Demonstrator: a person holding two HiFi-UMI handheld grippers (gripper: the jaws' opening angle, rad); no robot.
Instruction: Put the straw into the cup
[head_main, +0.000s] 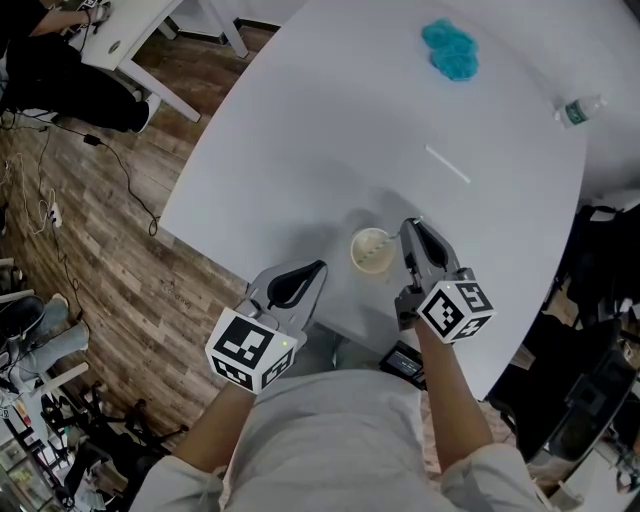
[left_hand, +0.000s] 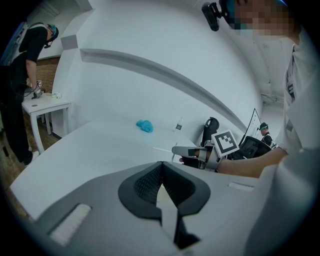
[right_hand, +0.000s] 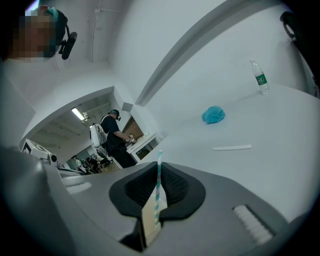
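A pale paper cup (head_main: 371, 251) stands upright near the table's front edge. My right gripper (head_main: 409, 228) is just to its right, shut on a green-and-white striped straw (right_hand: 159, 184) that sticks up between its jaws. In the head view the thin straw (head_main: 380, 250) slants over the cup's mouth. My left gripper (head_main: 321, 268) hovers left of the cup at the table's edge, shut and holding nothing. In the left gripper view its jaws meet with only pale table behind, and the right gripper (left_hand: 176, 149) shows beyond. The cup is hidden in both gripper views.
A white straw wrapper (head_main: 447, 165) lies mid-table, also the wrapper (right_hand: 231, 147) in the right gripper view. A crumpled blue cloth (head_main: 450, 48) and a small water bottle (head_main: 578, 110) sit at the far side. The round white table (head_main: 300, 130) drops to wooden floor on the left.
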